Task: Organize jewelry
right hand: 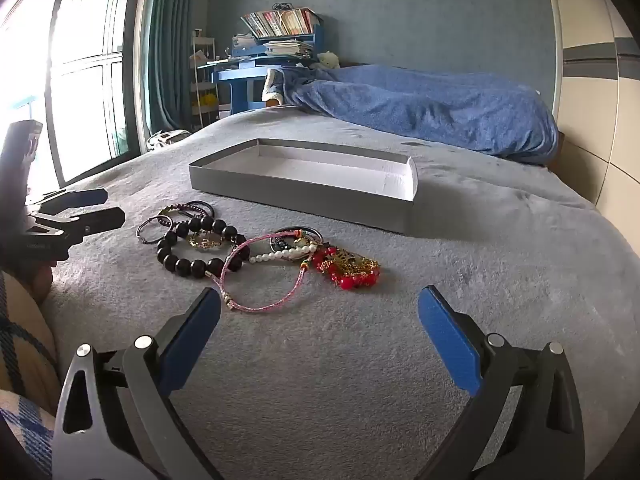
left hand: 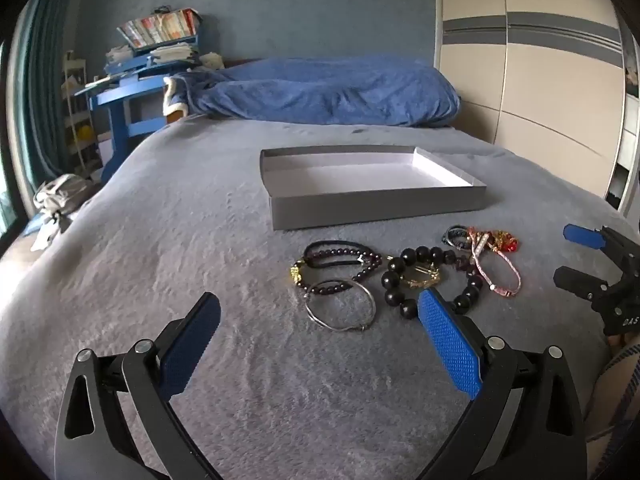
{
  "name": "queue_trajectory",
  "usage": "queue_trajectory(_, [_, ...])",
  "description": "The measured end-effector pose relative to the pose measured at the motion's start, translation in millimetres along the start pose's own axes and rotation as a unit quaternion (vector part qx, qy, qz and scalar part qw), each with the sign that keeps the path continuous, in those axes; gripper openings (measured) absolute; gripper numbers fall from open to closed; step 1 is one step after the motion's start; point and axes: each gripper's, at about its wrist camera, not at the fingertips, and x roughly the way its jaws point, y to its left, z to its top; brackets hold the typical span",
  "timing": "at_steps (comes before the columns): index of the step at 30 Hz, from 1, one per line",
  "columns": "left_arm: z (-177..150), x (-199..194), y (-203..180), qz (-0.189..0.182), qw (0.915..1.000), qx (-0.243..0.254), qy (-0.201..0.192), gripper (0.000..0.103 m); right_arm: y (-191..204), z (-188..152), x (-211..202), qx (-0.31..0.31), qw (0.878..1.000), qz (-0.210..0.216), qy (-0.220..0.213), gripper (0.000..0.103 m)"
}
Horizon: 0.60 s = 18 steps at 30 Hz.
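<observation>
Jewelry (left hand: 404,276) lay heaped on the bed (left hand: 200,240), at twelve o'clock of the left gripper (left hand: 318,322), the nearer; the gray box (left hand: 380,200) beyond. Both grippers' fingers gaped empty; right gripper (right hand: 320,316).

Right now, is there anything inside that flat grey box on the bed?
Nothing shows inside the grey box: only its bare white floor. Its near wall hides a strip of floor in both views. The bracelets lie outside it, on the grey blanket.
</observation>
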Motion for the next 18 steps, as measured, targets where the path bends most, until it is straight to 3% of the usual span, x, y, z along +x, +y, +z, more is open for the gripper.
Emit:
queue_trajectory(2, [-1.4, 0.4, 11.2, -0.016, 0.9996, -0.022, -0.006, 0.098, -0.2, 0.0, 0.2, 0.001, 1.0, 0.0, 0.0, 0.098])
queue_trajectory(18, [1.1, 2.7, 6.5, -0.011, 0.9997, -0.021, -0.005, 0.098, -1.3, -0.2, 1.2, 0.002, 1.0, 0.001, 0.0, 0.098])
